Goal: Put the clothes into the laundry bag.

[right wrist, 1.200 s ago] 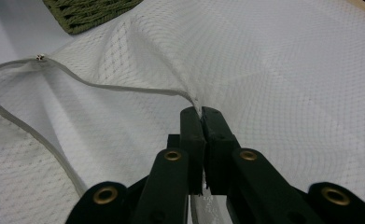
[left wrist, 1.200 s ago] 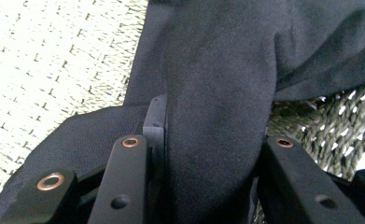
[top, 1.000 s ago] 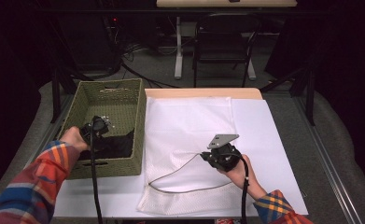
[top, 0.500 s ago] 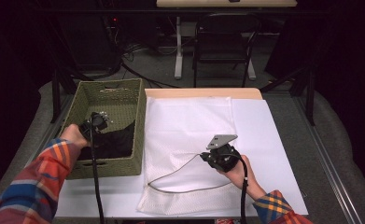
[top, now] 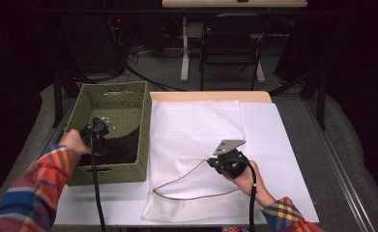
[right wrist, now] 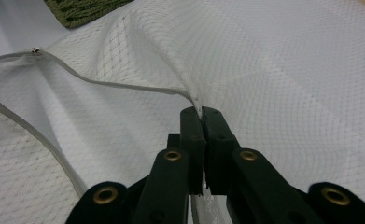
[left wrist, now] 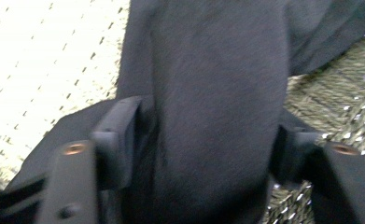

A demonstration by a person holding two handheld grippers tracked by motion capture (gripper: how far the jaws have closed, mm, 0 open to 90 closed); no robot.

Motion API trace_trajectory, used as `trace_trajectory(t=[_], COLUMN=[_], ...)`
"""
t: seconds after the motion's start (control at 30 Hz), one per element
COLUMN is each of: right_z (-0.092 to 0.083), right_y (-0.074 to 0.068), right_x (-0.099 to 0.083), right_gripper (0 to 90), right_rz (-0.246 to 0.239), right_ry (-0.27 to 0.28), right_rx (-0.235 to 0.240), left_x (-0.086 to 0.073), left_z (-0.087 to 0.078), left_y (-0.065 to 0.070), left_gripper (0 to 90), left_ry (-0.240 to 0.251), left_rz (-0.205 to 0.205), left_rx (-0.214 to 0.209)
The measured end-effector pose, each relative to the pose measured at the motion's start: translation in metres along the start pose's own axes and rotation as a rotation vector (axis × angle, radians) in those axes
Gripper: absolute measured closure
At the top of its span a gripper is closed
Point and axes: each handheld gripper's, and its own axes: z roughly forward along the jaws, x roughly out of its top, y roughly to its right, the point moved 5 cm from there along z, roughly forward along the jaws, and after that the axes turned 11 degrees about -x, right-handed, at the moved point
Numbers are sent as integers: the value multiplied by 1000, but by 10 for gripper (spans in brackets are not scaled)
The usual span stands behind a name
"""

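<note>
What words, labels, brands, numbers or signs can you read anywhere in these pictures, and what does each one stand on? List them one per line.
None: no readable text shows in any view.
The mesh bag, the basket and the dark cloth bear no label or print that can be seen.
The left gripper and right gripper show bare rivets, no markings.

Left gripper [left wrist: 203, 154] sat low in frame, black jaws spread either side of thick fold of dark cloth [left wrist: 217, 93]. Jaws had just been opening, cloth between them. Woven basket wall [left wrist: 45, 60], pale in bright light, rose left of cloth; basket weave showed right of it.
</note>
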Motion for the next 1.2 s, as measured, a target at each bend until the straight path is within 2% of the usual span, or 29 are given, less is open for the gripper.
trace_trajectory(t=[0.3,0.37,0.5,0.63,0.83,1.0,1.13,1.2], right_z=[1,0,1,1,1,1,1,0], right_y=[-1,-1,-1,-1,-1,-2,-1,-2], right_x=[0,0,0,0,0,1,2,2], right_gripper=[881,881,881,881,881,881,881,881], right_rz=[-1,0,-3,-5,-3,-11,-9,-9], right_ry=[-2,0,-2,1,-6,-1,3,1], right_rx=[2,2,1,2,7,11,6,5], left_x=[-2,-2,-1,0,0,1,0,-1], left_z=[8,9,15,18,19,23,22,21], left_y=[-5,-7,-8,-10,-11,-10,-8,-8], left_gripper=[159,156,160,186,254,400,532,571], left_ry=[-18,-40,-42,-63,-76,-101,-95,-83], left_rz=[-10,-8,-5,10,20,42,47,47], left_rx=[24,28,25,29,31,28,8,1])
